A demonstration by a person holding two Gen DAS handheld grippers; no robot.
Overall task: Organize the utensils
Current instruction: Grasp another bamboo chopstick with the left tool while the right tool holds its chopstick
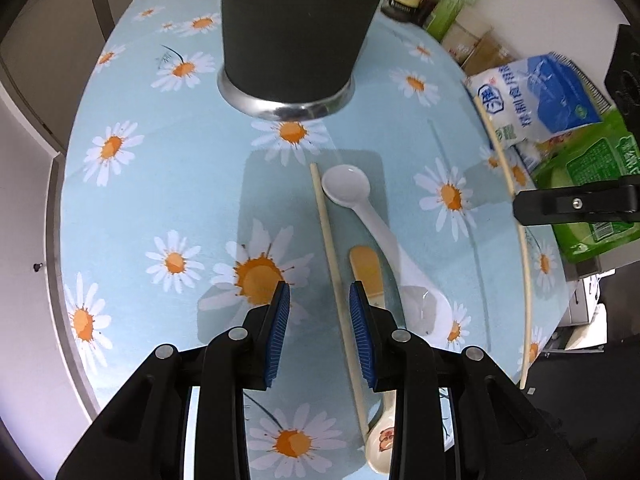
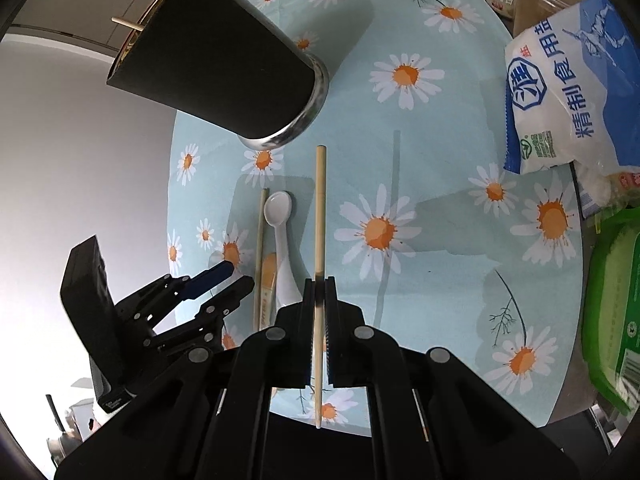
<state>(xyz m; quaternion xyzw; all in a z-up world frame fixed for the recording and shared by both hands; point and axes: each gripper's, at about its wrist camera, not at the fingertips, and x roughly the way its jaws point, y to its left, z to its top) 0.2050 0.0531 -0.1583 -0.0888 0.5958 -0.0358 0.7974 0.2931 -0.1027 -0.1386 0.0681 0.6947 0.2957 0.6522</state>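
Note:
A dark utensil cup (image 1: 296, 28) with a metal base stands on the daisy tablecloth; in the right wrist view (image 2: 224, 68) several chopsticks stick out of its top. My left gripper (image 1: 320, 300) is open over a chopstick (image 1: 334, 264) lying on the table, next to a white spoon (image 1: 372, 216) and a wooden spatula (image 1: 366, 270). My right gripper (image 2: 320, 284) is shut on a second chopstick (image 2: 320, 208) and holds it above the table. That chopstick also shows at the right in the left wrist view (image 1: 516, 216). The left gripper also shows in the right wrist view (image 2: 228, 276).
A blue and white salt bag (image 2: 568, 92) and a green packet (image 2: 612, 320) lie along the table's right side. Bottles and jars (image 1: 448, 4) stand at the back right. A ceramic spoon with a picture (image 1: 382, 444) lies under my left gripper.

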